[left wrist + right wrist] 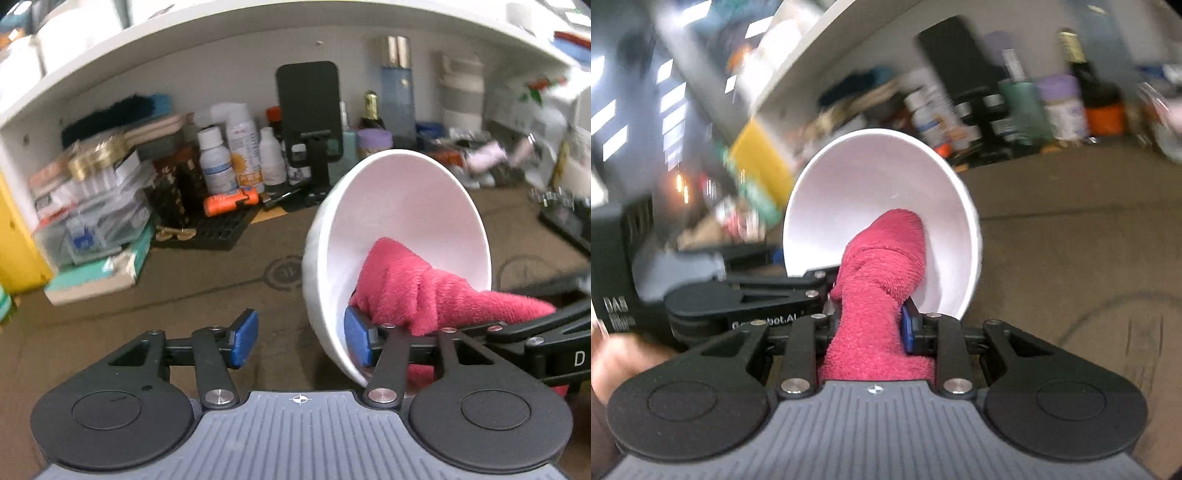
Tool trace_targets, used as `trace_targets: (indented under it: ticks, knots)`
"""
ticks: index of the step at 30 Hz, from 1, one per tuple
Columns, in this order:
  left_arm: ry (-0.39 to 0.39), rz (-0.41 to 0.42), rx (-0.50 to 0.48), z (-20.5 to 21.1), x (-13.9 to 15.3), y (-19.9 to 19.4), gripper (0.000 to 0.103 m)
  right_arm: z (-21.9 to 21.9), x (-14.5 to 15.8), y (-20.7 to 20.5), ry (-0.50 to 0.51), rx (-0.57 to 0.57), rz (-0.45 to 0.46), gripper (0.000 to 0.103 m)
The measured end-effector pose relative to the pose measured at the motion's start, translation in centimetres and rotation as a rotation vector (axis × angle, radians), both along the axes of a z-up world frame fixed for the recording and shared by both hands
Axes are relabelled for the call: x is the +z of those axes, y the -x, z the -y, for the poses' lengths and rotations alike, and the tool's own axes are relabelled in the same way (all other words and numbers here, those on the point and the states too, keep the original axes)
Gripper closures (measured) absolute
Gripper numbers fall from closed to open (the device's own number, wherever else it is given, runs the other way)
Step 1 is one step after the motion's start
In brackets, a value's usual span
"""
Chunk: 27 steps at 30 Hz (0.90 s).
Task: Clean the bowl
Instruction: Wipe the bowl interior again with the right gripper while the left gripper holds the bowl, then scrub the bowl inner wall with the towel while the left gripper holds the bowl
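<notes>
Cardboard [229,280] covers the desk beneath a cluttered white shelf [207,40]. Left of the tilted white bowl [406,206], the left gripper [301,338] gapes, one blue pad inside the rim, not pinching. The right gripper [870,325] clamps a pink cloth [886,258] pushed into the bowl; bottles [240,155] stand behind.

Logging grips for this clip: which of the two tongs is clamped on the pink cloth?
The right tongs, squeezing the pink cloth inside the white bowl. The left tongs stand open, one finger inside the bowl's rim.
</notes>
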<state>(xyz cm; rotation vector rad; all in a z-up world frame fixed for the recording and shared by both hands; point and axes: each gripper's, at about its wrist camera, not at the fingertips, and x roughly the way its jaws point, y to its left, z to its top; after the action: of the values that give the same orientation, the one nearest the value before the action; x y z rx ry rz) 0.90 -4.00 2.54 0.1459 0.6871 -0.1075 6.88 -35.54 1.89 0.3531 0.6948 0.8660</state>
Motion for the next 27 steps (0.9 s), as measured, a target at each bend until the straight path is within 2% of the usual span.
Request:
trace_targets:
  ticks: [3, 4, 6, 8, 10, 11, 13, 15, 17, 20, 22, 23, 25, 27]
  knots:
    - [0.098, -0.038, 0.030, 0.2, -1.5, -0.6, 0.022, 0.0, 0.2, 1.0, -0.030, -0.079, 0.004, 0.077]
    - [0.111, -0.043, 0.031, 0.3, -1.9, -0.7, 0.017, 0.2, 0.0, 1.3, -0.054, -0.096, 0.002, 0.077]
    - [0.080, -0.021, 0.032, 1.2, -2.1, -0.6, 0.017, 0.4, -0.3, 1.8, -0.070, -0.117, 0.002, 0.077]
    - [0.085, -0.027, 0.022, 1.3, -2.0, -0.8, 0.025, 1.1, -0.4, 2.3, -0.077, -0.133, 0.006, 0.077]
    - [0.092, -0.032, -0.018, 1.4, -1.7, -0.9, 0.061, 3.3, 0.1, 3.2, -0.102, -0.137, 0.040, 0.077]
    - [0.083, -0.037, -0.049, 1.6, -1.3, -0.8, 0.065, 2.7, 0.3, 3.5, -0.094, -0.133, 0.068, 0.077]
    - [0.018, -0.011, -0.072, 2.0, -0.8, -0.2, 0.074, 0.6, 0.8, 3.9, -0.046, -0.125, 0.124, 0.077]
    - [0.010, -0.005, -0.071, 1.8, -0.6, 0.1, 0.078, 0.2, 1.6, 4.4, 0.005, -0.107, 0.173, 0.077]
    - [0.011, -0.005, -0.064, 1.3, -0.4, 0.4, 0.080, -0.5, 3.6, 7.0, 0.161, -0.087, 0.308, 0.077]
    - [-0.030, 0.003, -0.056, 0.6, 0.0, 1.0, 0.081, -7.2, 5.6, 10.4, 0.415, -0.038, 0.538, 0.077]
    - [-0.054, 0.002, -0.053, 0.0, 0.2, 1.2, 0.081, -7.6, 7.5, 14.1, 0.612, 0.020, 0.740, 0.077]
    - [-0.071, 0.002, -0.051, -0.2, 0.4, 1.3, 0.082, -8.9, 8.1, 15.4, 0.678, 0.046, 0.811, 0.077]
    - [-0.110, 0.005, -0.039, -0.9, 0.9, 1.6, 0.083, -12.0, 8.1, 17.2, 0.875, 0.112, 0.995, 0.077]
    - [-0.139, 0.008, -0.029, -1.5, 1.3, 1.8, 0.084, -14.8, 6.4, 17.3, 1.047, 0.154, 1.127, 0.077]
